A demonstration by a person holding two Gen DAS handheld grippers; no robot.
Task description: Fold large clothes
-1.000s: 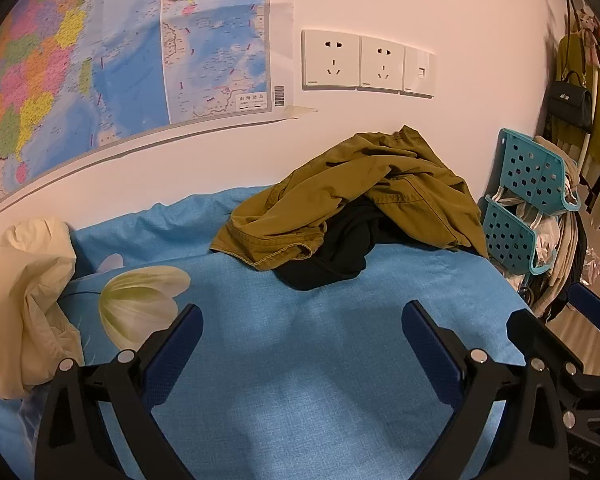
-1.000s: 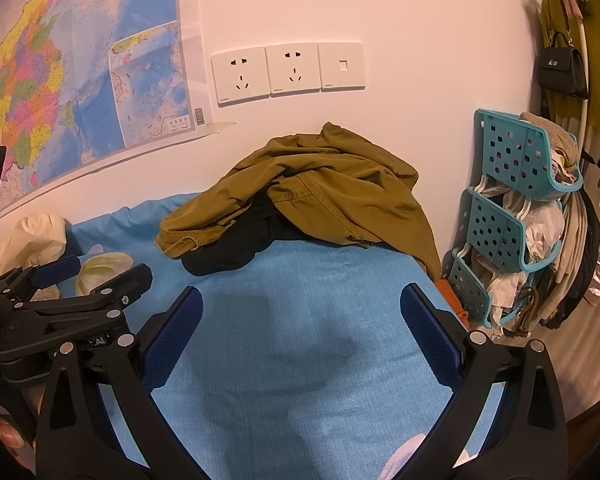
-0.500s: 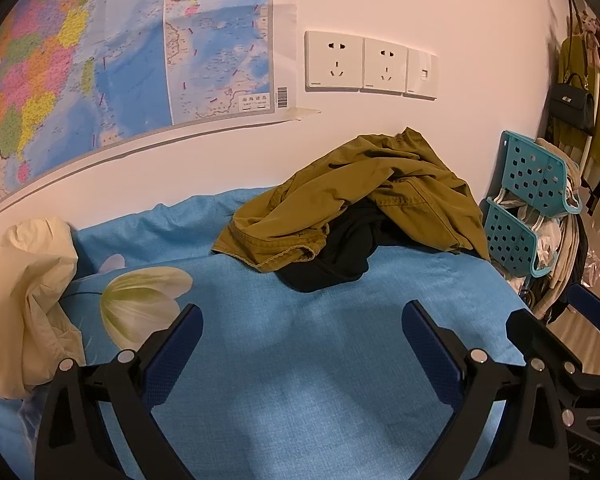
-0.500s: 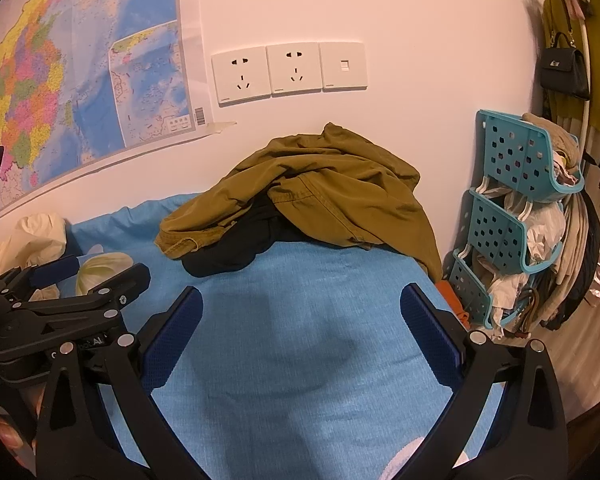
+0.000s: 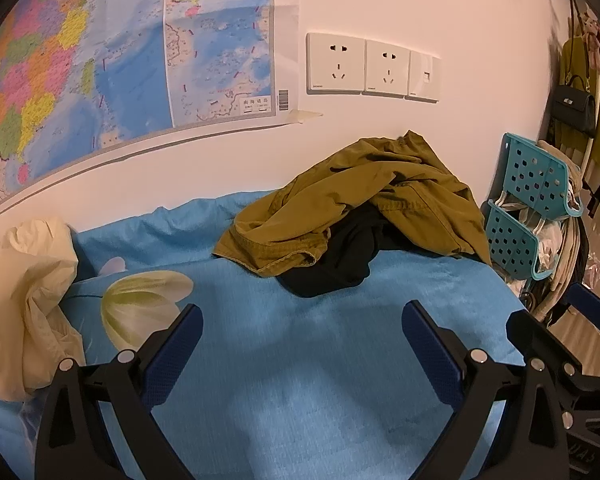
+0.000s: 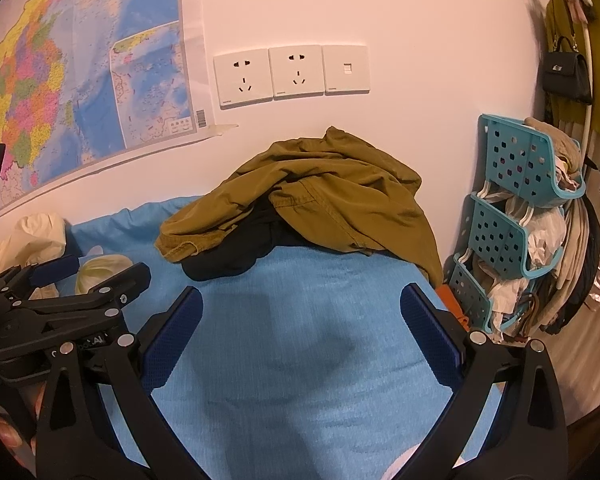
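A crumpled olive-green garment lies heaped against the wall at the far side of the blue bed sheet, over a black garment. Both show in the right wrist view too, the olive one over the black one. My left gripper is open and empty, above the sheet, short of the pile. My right gripper is open and empty, also short of the pile. The left gripper shows at the left of the right wrist view.
A cream cloth lies at the bed's left. A teal tiered basket rack stuffed with clothes stands right of the bed. A wall map, wall sockets and a hanging black handbag are behind.
Both grippers have moved slightly; the clothes pile sits a little lower in the left wrist view. Both stay open and empty.
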